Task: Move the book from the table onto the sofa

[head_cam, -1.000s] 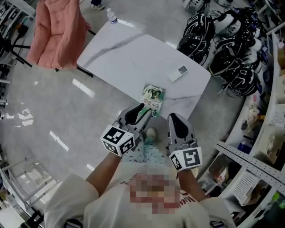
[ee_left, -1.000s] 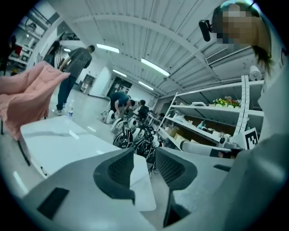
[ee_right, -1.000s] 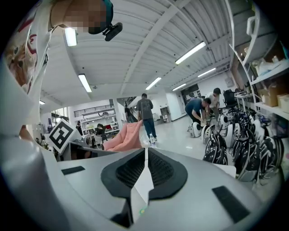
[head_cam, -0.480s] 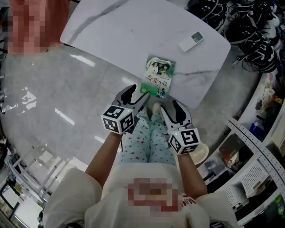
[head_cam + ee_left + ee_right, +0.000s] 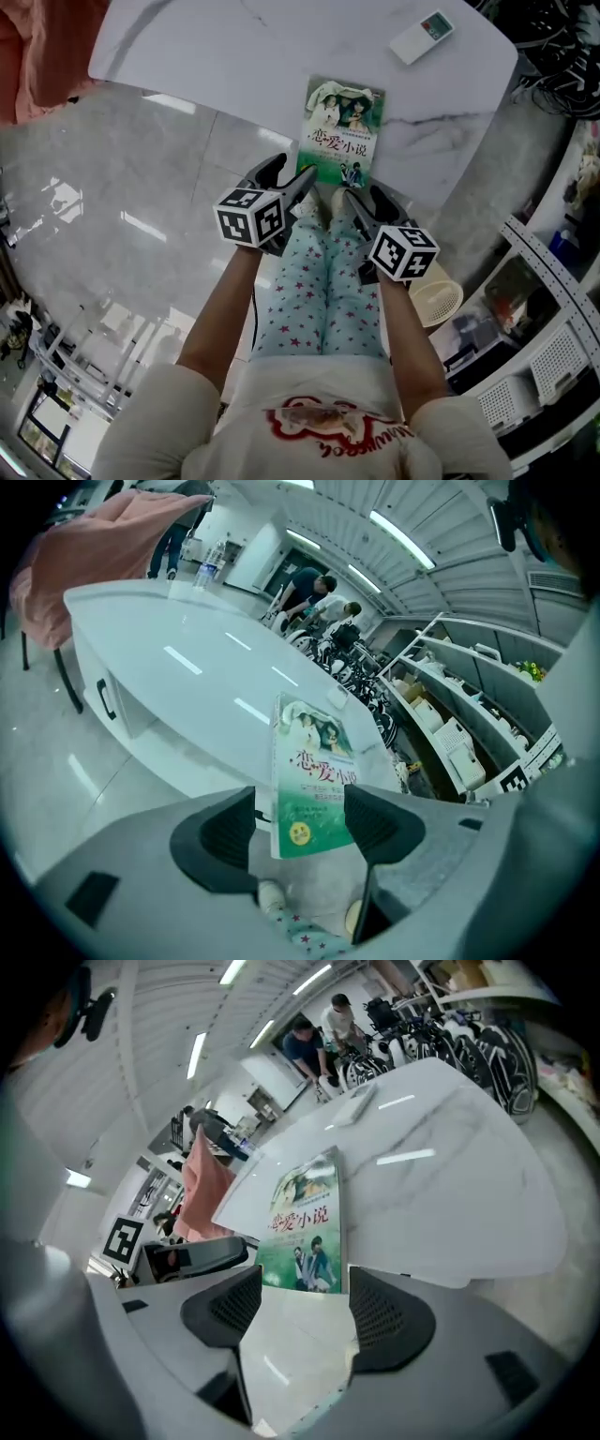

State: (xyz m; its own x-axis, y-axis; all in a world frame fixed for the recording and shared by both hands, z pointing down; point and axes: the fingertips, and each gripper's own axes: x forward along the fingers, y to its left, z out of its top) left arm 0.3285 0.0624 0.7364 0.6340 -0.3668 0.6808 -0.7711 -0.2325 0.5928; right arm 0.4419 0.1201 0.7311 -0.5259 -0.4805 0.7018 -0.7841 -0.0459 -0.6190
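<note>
A book point(image 5: 344, 131) is lying at the white surface's point(image 5: 234, 56) near edge while the empty left tongs point(image 5: 291, 175) and right tongs point(image 5: 364, 195) are just opening wide over shiny floor point(image 5: 131, 178).

A white remote point(image 5: 421, 37), pink garment point(image 5: 36, 52) and cream basket point(image 5: 437, 302) lie well apart.

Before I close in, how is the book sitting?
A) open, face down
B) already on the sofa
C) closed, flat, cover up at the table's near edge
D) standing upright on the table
C: the book lies closed, cover up, at the near edge of the table.
</note>
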